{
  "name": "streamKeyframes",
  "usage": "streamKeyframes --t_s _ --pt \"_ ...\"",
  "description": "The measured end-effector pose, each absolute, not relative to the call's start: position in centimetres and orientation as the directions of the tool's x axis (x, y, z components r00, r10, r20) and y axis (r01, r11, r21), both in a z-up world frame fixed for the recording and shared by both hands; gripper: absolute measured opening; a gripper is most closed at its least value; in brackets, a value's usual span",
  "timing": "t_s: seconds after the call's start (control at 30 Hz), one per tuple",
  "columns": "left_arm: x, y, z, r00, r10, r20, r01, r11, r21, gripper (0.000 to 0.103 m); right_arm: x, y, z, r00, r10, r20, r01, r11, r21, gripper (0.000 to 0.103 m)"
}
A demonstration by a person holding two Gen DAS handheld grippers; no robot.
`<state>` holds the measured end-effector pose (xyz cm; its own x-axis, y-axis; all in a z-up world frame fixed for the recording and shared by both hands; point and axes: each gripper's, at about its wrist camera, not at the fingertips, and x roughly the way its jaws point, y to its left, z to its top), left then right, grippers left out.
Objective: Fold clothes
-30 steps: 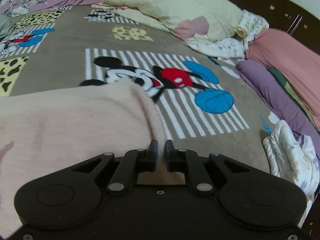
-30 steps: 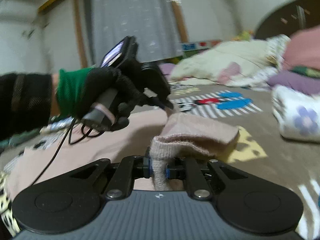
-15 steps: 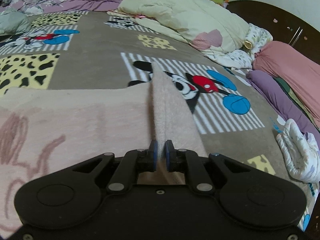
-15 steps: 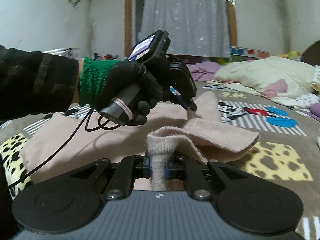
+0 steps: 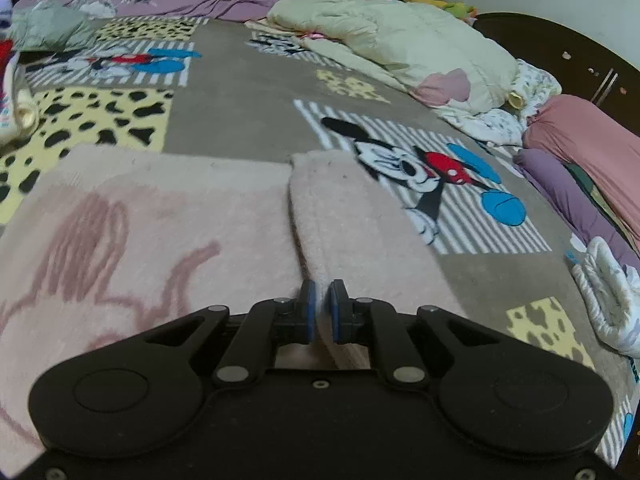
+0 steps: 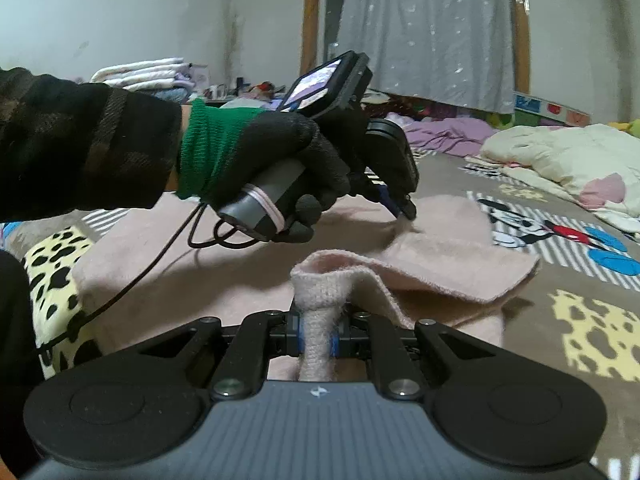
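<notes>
Pink sweater [image 5: 160, 216] lies flat on the cartoon blanket [image 5: 240, 112], its one folded sleeve [image 5: 352, 220] running lengthwise away from us. We count two grippers: left gripper [image 5: 321, 306] pinches the sleeve fold, right gripper [image 6: 319, 338] pinches its cuff [image 6: 320, 292].

Pink sweater [image 5: 168, 216]: fuzzy knit cloth, matt, soft nap; ribbed cuff [image 6: 318, 332].
Blanket [image 5: 240, 92] beneath: short-pile fleece, matt, printed.
Left gripper [image 5: 321, 310]: matt black plastic, blue rubbery pads, dull metal pins.
Right gripper [image 6: 318, 334]: matt black plastic, ridged grey body.
Glove [image 6: 288, 148]: black knit, green knit cuff.
Comforter [image 5: 400, 44] at blanket's far edge: smooth puffy cloth.
Headboard [image 5: 580, 64]: dark glossy wood.
Curtain [image 6: 424, 28]: thin grey cloth.
</notes>
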<state>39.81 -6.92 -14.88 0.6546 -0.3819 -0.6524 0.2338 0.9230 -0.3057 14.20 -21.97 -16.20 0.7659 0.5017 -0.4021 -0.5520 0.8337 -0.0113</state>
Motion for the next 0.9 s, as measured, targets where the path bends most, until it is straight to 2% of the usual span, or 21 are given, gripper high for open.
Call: streamKeyframes --t_s 0.3,0.43,0.47,0.57,0.6,0.7,0.77,0.87,0.9 --pt "38.7 -5.8 -15.5 0.665 -0.365 -0.651 0.217 0.929 -0.299 0.008 14.8 -20.8 -16.8 0.747 0.509 -0.428 -0.574 0.818 -0.029 0.014" --pt "37.2 -5.5 -14.9 0.681 -0.353 -0.641 0.231 0.935 -0.270 0.016 14.6 -21.3 -16.5 0.727 0.539 -0.425 -0.593 0.805 0.007 0.015" --pt "36.8 -5.4 -14.7 0.685 -0.351 -0.638 0.234 0.936 -0.262 0.017 14.5 -21.5 -16.4 0.722 0.549 -0.422 -0.598 0.801 0.019 0.020" --pt "35.7 -5.2 -14.3 0.697 -0.342 -0.630 0.244 0.940 -0.240 0.031 14.1 -22.1 -16.0 0.705 0.577 -0.412 -0.614 0.788 0.052 0.041" --pt "35.3 -5.1 -14.1 0.701 -0.339 -0.627 0.247 0.941 -0.233 0.033 14.0 -22.3 -15.8 0.700 0.586 -0.408 -0.619 0.783 0.063 0.044" --pt "32.0 -4.5 -13.1 0.708 -0.354 -0.612 0.260 0.935 -0.241 0.042 13.7 -23.0 -15.4 0.683 0.614 -0.396 -0.634 0.767 0.097 0.044" --pt "29.2 -3.8 -12.4 0.721 -0.369 -0.586 0.265 0.929 -0.258 0.043 12.6 -26.8 -14.2 0.704 0.630 -0.328 -0.602 0.775 0.195 0.044" --pt "25.1 -2.8 -12.1 0.743 -0.400 -0.536 0.268 0.912 -0.309 0.044 11.6 -33.2 -13.8 0.806 0.534 -0.257 -0.441 0.830 0.342 0.045" --pt "23.9 -2.4 -12.2 0.749 -0.406 -0.524 0.261 0.907 -0.330 0.045 11.7 -34.9 -14.1 0.835 0.485 -0.259 -0.371 0.845 0.386 0.046"
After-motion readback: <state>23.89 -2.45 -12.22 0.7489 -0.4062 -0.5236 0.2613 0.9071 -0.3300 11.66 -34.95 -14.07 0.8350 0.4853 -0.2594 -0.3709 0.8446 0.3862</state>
